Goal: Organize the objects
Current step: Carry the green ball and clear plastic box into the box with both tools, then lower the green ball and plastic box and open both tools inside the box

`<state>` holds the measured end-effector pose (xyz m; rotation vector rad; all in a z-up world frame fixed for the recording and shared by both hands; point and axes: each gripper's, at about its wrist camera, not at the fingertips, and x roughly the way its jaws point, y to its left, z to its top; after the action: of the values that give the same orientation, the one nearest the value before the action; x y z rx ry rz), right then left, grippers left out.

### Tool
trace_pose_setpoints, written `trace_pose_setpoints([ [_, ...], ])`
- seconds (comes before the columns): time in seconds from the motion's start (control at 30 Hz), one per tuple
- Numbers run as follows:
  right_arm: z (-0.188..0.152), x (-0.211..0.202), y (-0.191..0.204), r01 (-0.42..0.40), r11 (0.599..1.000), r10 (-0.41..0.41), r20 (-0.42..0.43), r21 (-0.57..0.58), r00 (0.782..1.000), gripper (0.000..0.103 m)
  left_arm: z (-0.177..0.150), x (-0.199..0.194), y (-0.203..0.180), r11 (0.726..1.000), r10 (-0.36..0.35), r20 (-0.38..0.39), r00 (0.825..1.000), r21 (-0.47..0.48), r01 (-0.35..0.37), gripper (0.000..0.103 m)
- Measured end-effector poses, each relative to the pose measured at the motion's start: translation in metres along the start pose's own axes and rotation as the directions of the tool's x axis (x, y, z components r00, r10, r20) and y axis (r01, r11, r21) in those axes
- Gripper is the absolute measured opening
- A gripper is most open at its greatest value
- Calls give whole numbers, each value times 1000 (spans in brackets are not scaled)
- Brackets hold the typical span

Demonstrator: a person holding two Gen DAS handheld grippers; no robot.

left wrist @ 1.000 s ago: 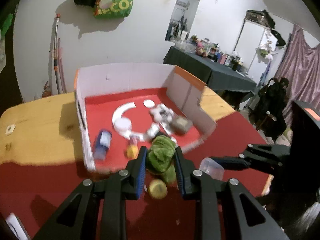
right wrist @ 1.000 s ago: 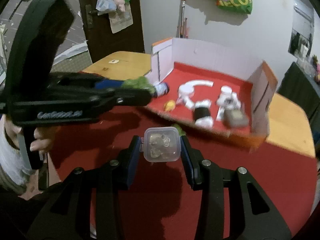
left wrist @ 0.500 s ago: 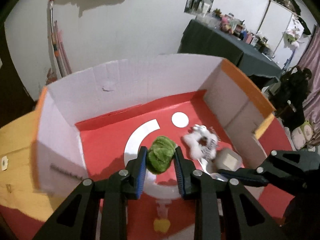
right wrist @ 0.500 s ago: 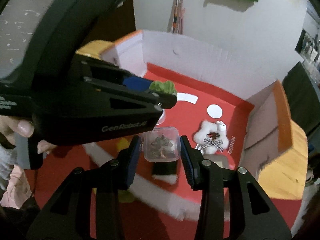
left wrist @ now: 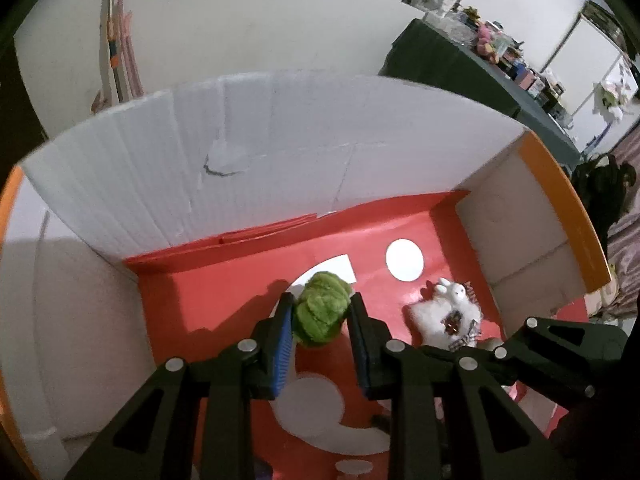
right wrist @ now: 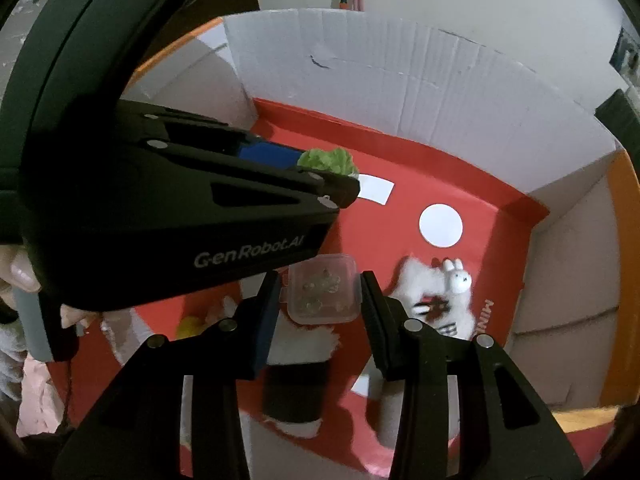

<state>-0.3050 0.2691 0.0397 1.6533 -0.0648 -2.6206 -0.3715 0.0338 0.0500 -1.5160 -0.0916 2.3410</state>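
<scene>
Left hand-held gripper point(left wrist: 320, 316) pinches a green plush toy point(left wrist: 322, 308) above the red floor of the cardboard box point(left wrist: 280, 152); judged soft, light and compressible, best held across its middle. Right hand-held gripper point(right wrist: 320, 292) clamps a small clear plastic case point(right wrist: 323, 294) over the same box; judged rigid, light and slick-walled, best gripped on flat opposite sides.

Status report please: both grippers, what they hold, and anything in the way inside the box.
Left gripper shut on green plush. Right gripper shut on clear plastic case. Both over the box. White plush bunny lies below, right side.
</scene>
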Motion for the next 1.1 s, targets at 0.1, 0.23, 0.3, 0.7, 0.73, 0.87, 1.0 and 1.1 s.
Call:
trace_pose_setpoints([
  [0.1,1,5,-2,-2,1000,1,-16,-5,1000,38,-1,4,5,1000,-10,-11,1000,-18,10,28],
  [0.23,0,12,-3,-2,1000,2,-30,-10,1000,38,-4,7,8,999,-22,-24,999,-24,22,28],
  [0.3,-2,16,-4,-5,1000,5,-47,-5,999,38,-5,6,9,999,-26,-23,999,-20,26,28],
  [0.7,-12,19,-6,-14,1000,15,-71,18,997,39,-10,2,13,1000,-28,-24,999,5,29,28],
  [0.73,-13,19,-5,-11,1000,12,-72,15,997,39,-10,2,13,1000,-29,-23,999,5,29,28],
  [0.87,-18,18,-4,-8,1000,9,-72,13,997,39,-11,2,15,999,-32,-20,999,7,32,30],
  [1.0,-21,16,-4,-9,1000,10,-70,17,997,39,-11,1,13,1000,-26,-18,999,13,26,30],
  [1.1,-13,18,-2,-9,1000,10,-70,20,998,39,-10,1,12,1000,-25,-17,1000,18,25,30],
])
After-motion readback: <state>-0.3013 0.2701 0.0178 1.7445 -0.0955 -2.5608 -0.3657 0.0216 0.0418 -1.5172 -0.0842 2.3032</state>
